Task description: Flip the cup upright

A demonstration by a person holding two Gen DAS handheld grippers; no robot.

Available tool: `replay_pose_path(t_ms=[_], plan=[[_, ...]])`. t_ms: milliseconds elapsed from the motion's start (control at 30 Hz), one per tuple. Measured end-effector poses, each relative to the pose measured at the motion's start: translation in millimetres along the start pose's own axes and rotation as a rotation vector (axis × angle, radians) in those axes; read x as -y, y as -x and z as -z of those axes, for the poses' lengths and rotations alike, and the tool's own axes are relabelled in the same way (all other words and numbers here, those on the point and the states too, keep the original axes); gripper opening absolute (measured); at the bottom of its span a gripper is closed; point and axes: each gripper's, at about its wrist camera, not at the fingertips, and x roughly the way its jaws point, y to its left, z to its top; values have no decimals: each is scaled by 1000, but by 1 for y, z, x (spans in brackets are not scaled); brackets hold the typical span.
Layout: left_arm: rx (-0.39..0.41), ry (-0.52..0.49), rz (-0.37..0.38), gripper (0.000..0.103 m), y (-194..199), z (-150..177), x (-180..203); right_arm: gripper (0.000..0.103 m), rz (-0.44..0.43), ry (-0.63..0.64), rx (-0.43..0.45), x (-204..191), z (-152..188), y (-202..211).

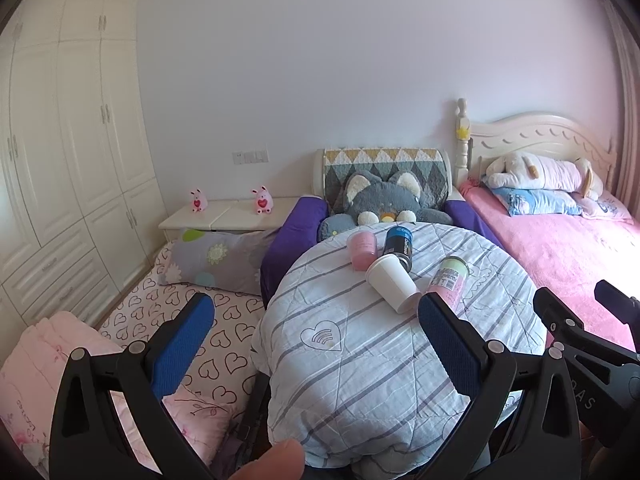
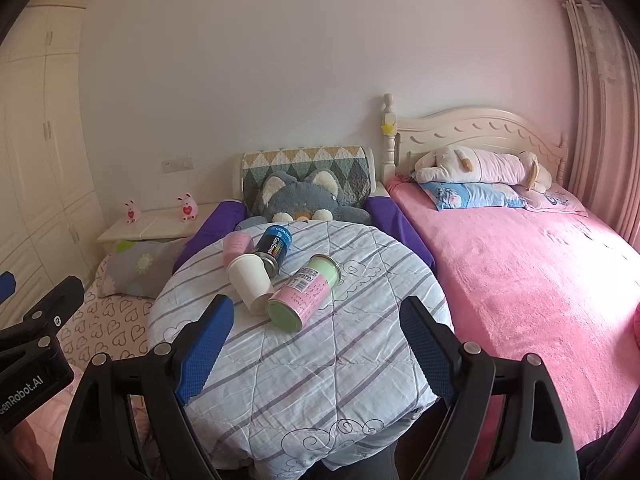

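Note:
A white paper cup lies on its side on a striped quilt-covered surface; it also shows in the right wrist view. Around it lie a pink cup, a dark blue can and a pink-and-green can, all on their sides. In the right wrist view the pink cup, blue can and pink-green can show too. My left gripper is open and empty, short of the cups. My right gripper is open and empty, just before the pink-green can.
A grey cat plush sits behind the quilt between purple rails. A pink bed with a plush dog lies to the right. A heart-print mattress, a pillow and a nightstand are to the left, beside a white wardrobe.

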Motion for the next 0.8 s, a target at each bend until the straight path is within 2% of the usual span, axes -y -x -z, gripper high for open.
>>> replay_pose_path(t_ms=[300,800], plan=[[-19,2,7,103,-1,-1,-2,86,0,1,-13,-4,2,-3],[-73,7,8,103,-39,-4,-4,86,-3,14,-61,-15,-9,-27]])
